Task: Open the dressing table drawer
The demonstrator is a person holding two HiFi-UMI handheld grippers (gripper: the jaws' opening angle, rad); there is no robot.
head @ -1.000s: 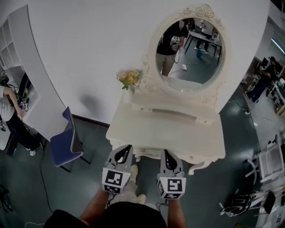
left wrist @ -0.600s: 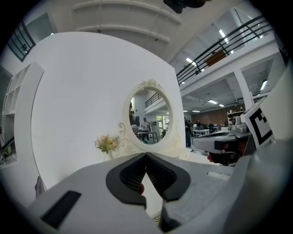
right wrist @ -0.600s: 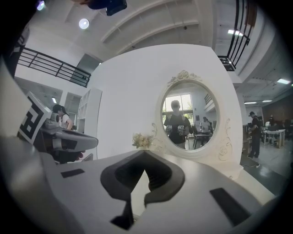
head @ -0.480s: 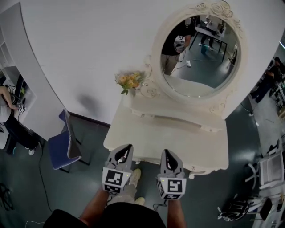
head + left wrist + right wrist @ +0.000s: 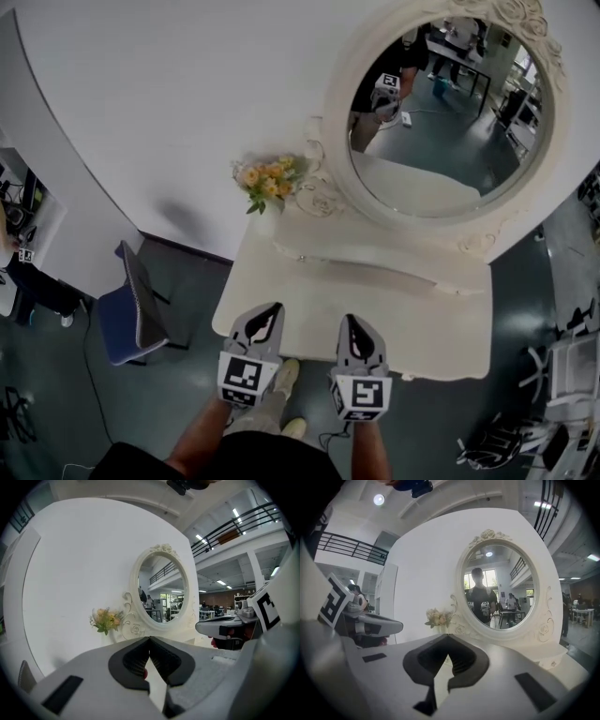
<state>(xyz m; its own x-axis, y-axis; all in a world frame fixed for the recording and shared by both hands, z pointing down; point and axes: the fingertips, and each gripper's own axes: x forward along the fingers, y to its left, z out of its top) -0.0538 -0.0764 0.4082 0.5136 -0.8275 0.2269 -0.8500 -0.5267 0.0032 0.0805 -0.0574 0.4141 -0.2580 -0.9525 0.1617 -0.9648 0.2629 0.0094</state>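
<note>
- Left gripper (image 5: 270,311) clenched on nothing; jaw tips pressed together, plain in the left gripper view.
- Right gripper (image 5: 352,323) likewise closed and empty; tips meeting in the right gripper view.
- Held side by side and apart, both pointing at the dressing table (image 5: 375,291) just ahead; in the head view, tips overlapping its near edge.
- Drawer in no view: head view looks down on the tabletop only, front hidden under the edge below the tips.
- Oval mirror (image 5: 450,112) ahead of and above both grippers; flowers (image 5: 267,178) ahead of the left gripper, at the mirror's left.
- Right gripper view alone: mirror square-on, person's reflection filling its middle. Left gripper view: mirror at a slant.
- Head view alone: blue chair (image 5: 127,309) on the floor to the left of the left gripper; shoes (image 5: 284,375) below, between the grippers.
- Each gripper view catches the other gripper at its edge.
</note>
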